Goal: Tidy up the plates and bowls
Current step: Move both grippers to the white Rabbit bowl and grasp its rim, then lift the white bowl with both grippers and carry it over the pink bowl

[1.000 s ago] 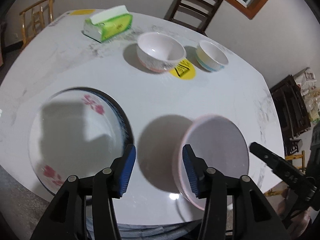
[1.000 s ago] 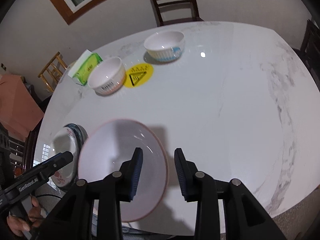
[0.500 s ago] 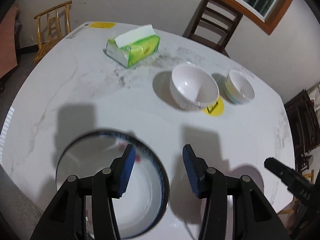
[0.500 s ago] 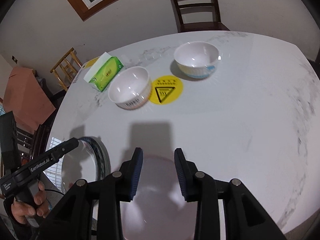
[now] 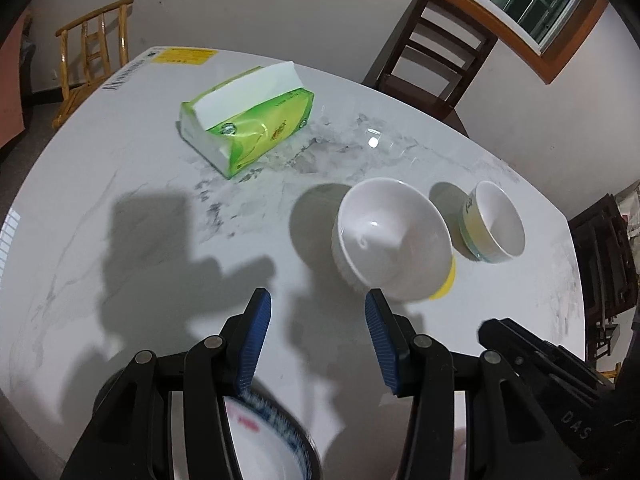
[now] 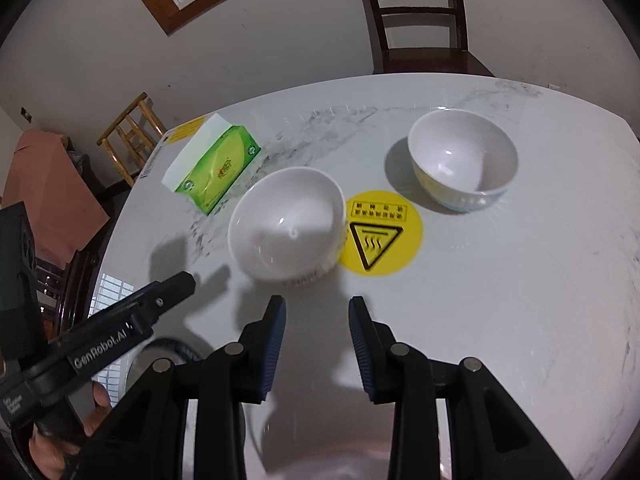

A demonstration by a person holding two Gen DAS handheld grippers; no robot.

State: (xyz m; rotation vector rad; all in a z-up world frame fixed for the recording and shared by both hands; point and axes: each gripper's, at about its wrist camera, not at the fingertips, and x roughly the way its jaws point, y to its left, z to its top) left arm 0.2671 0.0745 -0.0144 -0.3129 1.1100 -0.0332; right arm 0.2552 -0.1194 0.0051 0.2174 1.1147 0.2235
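Note:
A large white bowl point(image 5: 390, 238) point(image 6: 288, 224) stands mid-table beside a smaller striped bowl point(image 5: 494, 222) point(image 6: 464, 160). My left gripper point(image 5: 318, 340) hovers just short of the large bowl, open, with only table between its blue pads. My right gripper point(image 6: 318, 340) is open too, a little narrower, with nothing between its pads and the large bowl just ahead on its left. A blue-rimmed plate point(image 5: 272, 440) point(image 6: 176, 348) lies under the left gripper at the near edge. A blurred pale pink dish point(image 6: 332, 452) shows below the right gripper.
A green tissue pack point(image 5: 248, 120) point(image 6: 216, 168) lies at the far left of the marble table point(image 5: 120, 200). A yellow hot-surface sticker point(image 6: 380, 232) sits between the bowls. A dark chair point(image 6: 416, 16) and a light wooden chair point(image 5: 96, 44) stand beyond the table. A hand point(image 6: 60, 440) holds the left gripper.
Both grippers have moved forward over the table, away from the two plates near the front edge and toward the two bowls. The plates have slid to the bottom of both views.

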